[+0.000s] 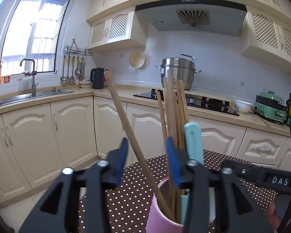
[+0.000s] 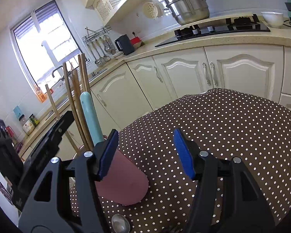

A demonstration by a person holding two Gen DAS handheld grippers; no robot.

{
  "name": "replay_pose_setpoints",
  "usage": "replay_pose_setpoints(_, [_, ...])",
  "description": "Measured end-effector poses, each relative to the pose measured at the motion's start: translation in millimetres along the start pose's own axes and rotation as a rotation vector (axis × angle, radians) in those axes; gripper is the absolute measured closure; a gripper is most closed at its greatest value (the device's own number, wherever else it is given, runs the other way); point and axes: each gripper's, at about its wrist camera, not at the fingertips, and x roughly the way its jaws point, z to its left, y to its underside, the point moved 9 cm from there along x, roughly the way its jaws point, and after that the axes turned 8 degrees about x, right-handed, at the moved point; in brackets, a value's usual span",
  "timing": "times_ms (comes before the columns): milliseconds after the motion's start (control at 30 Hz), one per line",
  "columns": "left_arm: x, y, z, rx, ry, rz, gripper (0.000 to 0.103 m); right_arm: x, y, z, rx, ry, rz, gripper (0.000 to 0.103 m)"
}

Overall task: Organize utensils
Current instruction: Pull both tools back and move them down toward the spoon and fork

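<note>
Polka-dot tablecloth [image 1: 137, 190] bearing pink cup [image 1: 161, 219] of chopsticks [image 1: 172, 104]. Left gripper [image 1: 147, 159] released, one leaning chopstick [image 1: 126, 120] between fingers, untouched. Right gripper [image 2: 145, 153] unclenched beside cup, grasping nothing.

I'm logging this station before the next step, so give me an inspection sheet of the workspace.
Surface: table under a brown polka-dot cloth.
Job's things: pink cup holding wooden chopsticks and a teal handle; one chopstick leans out between the left fingers.
Clutter: metal spoon on the cloth.
Grippers: left gripper open; right gripper open, nothing between its fingers.
Cables: nothing seen.
Surroundings: kitchen counter, sink, kettle, steel pot, hob, white bowl.
</note>
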Motion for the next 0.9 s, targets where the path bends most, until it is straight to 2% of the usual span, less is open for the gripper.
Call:
replay_pose_setpoints(467, [-32, 3, -12, -0.019, 0.017, 0.01, 0.058, -44, 0, 17, -0.036, 0.007, -0.035, 0.042])
replay_pose_setpoints(600, [-52, -2, -14, -0.016, -0.006, -0.009, 0.058, -60, 1, 24, -0.043, 0.005, -0.045, 0.041])
replay_pose_setpoints(900, [-106, -15, -22, -0.032, -0.005, -0.044, 0.058, -118, 4, 47, -0.105, 0.01, -0.102, 0.039])
